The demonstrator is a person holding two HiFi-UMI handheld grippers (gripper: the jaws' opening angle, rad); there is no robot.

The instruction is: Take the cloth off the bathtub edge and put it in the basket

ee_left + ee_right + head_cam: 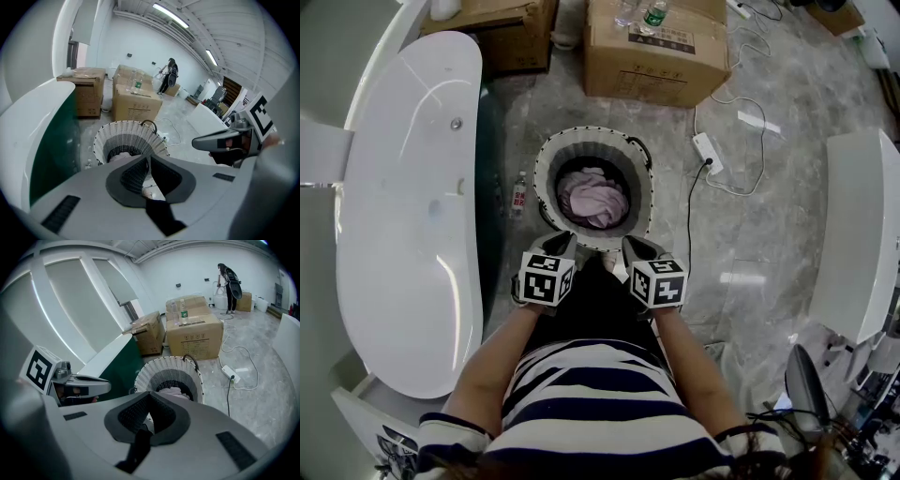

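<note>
Cloth (592, 195) sits bunched and pink inside the woven basket (546, 164) beside the bathtub (408, 225). Left gripper (565, 246) and right gripper (630, 247) hover near its rim, jaws together, empty.

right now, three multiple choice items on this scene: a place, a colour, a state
1. In the head view, where does the basket stand relative to the bathtub? A left of it B right of it C inside it
2. The cloth in the basket is: A pale pink B dark green C black
3. The left gripper and right gripper are: A both open B both shut, empty C both shut on the cloth
Answers: 1 B, the bathtub runs along the picture's left. 2 A, pale pink folds show inside the rim. 3 B, each gripper view shows pads meeting with nothing between.
</note>
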